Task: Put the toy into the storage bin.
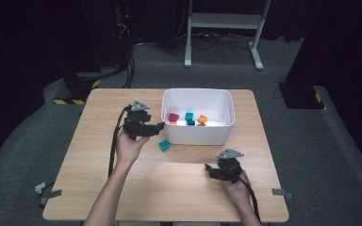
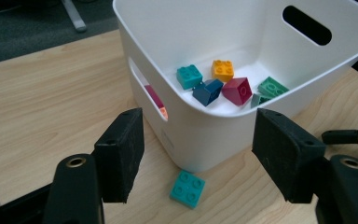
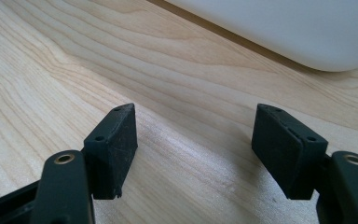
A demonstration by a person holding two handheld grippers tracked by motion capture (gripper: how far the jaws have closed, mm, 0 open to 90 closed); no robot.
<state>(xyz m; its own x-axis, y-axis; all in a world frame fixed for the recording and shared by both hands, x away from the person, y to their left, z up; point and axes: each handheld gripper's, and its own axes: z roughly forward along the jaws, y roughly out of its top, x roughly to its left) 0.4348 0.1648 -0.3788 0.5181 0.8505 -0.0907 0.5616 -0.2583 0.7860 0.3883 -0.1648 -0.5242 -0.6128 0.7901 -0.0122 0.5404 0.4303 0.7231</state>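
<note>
Dark grey carpet surrounds the wooden worktop (image 1: pixel 122 188), where a white bin (image 1: pixel 198 134) holds several coloured bricks. One teal brick (image 2: pixel 187 188) lies flat on the worktop just outside the bin wall, at about 4 o'clock from the left hand-held gripper (image 1: pixel 159 126) in the high view, whose jaws stand wide apart and empty above it. The right hand-held gripper (image 1: pixel 208 169), also wide and empty, rests farther off at 5 o'clock; the bin wall beside the brick could hinder one jaw.

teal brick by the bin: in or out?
Out. The teal brick lies flat on the table, just outside the white bin, below the open left gripper; nothing between its fingers.
</note>
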